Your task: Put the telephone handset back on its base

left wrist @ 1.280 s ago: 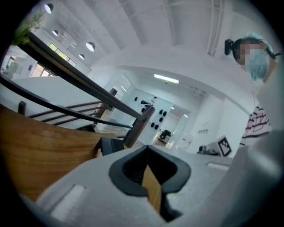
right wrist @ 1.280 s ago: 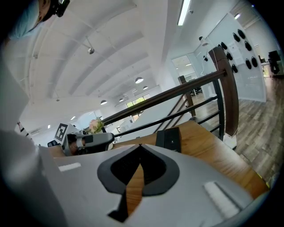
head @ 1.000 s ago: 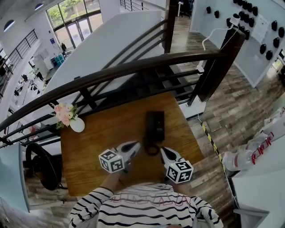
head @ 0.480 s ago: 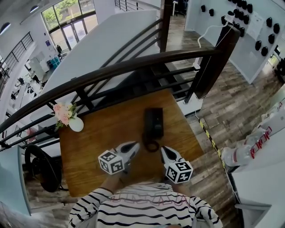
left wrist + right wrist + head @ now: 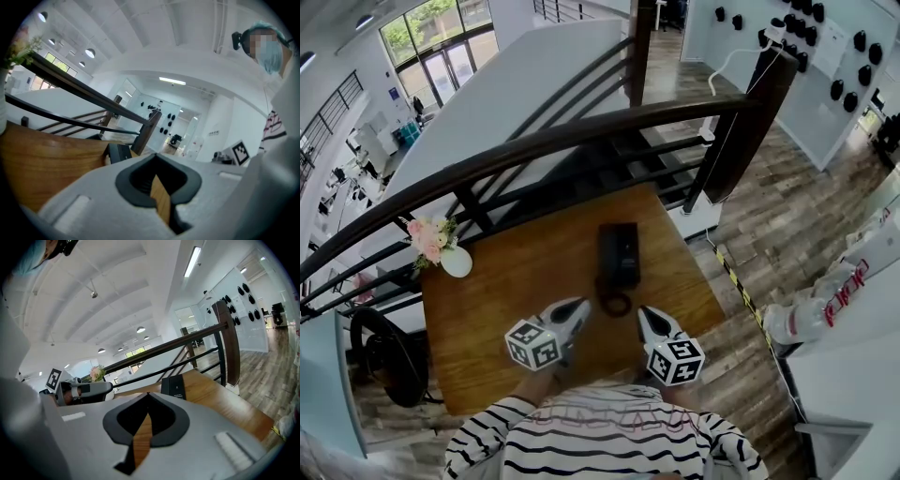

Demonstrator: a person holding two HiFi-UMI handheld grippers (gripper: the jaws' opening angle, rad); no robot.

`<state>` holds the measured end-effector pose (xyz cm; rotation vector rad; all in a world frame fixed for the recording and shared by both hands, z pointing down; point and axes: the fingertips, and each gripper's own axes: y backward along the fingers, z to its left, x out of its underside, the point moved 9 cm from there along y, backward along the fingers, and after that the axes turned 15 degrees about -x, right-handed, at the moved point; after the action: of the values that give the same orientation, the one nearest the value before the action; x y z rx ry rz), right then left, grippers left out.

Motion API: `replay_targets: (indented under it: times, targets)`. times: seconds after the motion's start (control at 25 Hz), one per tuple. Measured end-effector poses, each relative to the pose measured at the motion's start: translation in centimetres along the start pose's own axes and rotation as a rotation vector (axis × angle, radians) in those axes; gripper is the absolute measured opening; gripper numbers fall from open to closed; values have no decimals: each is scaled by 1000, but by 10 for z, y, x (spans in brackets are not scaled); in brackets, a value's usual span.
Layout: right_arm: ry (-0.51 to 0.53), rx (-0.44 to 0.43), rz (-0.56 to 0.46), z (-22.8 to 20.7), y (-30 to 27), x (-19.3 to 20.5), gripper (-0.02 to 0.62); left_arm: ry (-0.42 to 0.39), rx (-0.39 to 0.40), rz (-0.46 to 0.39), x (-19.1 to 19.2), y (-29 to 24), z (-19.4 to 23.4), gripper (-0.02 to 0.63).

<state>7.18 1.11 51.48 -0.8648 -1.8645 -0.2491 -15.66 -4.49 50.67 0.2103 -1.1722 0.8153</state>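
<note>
A black telephone lies on the wooden table, its coiled cord looped at the near end. I cannot make out the handset apart from the base. Both grippers hover at the table's near edge, just short of the cord. The left gripper is to the cord's left and the right gripper to its right. The left gripper is shut and empty, with the telephone ahead of it. The right gripper is also shut and empty, and the telephone lies beyond its tips.
A white vase of pink flowers stands at the table's far left corner. A dark stair railing runs right behind the table. A black chair sits on the floor to the left. A person's striped sleeves fill the bottom edge.
The head view has drifted slightly, so the table sits a little higher and further left in the picture. Grippers and telephone keep their places relative to each other.
</note>
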Motion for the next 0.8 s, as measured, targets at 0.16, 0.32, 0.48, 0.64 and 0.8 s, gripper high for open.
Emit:
replay_targets:
  times: [0.16,0.32,0.48,0.64,0.8]
  targets:
    - [4,3,4,1,-1,-1,0,11,-1,6,1,0,1,2]
    - [4,4,12,-4,-1,-2,0,14,-5,8,2,-5,0,2]
    - [5,5,13,-5,1,-2,0,18,-12,11,4,-6,-1,2]
    - [3,6,16,-8,-1,-2,0,24,-17,7,6,-9,1,2]
    - [3,0,24,-11,-3,-3,0,32,-24,3,6,-11,3,2]
